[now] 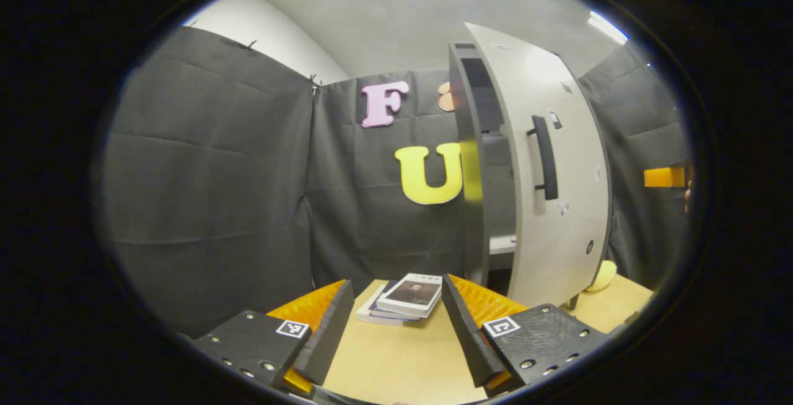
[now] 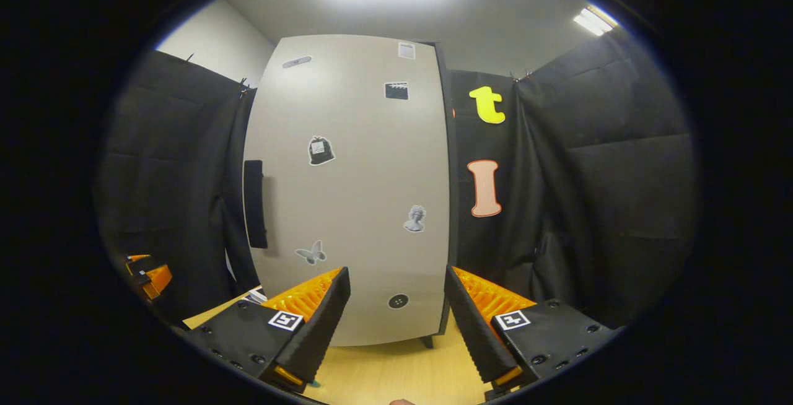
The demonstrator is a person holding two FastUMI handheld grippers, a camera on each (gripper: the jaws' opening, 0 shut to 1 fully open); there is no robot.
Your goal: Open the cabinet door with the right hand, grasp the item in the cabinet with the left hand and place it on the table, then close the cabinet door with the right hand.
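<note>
While the cabinet door [image 1: 551,169] stood ajar, books [image 1: 406,298] lay flat on the table [image 1: 396,355], long side toward the cabinet; both grippers [image 1: 396,324] [image 2: 396,324] were spread, holding nothing.

Left gripper [image 1: 396,306] is hovering level, jaws spread wide, gripping nothing. Right gripper [image 2: 396,296] is likewise sitting open and empty, fingers pointing forward.

Your left tool [image 1: 396,324] cam sits low over the counter [image 1: 396,361], facing the cabinet door [image 1: 557,194] edge-on from its left. Right tool [image 2: 396,318] cam faces the door [image 2: 353,188] square-on, close. Both views share door, handle [image 1: 545,157] [image 2: 254,204], counter [image 2: 396,368].
</note>
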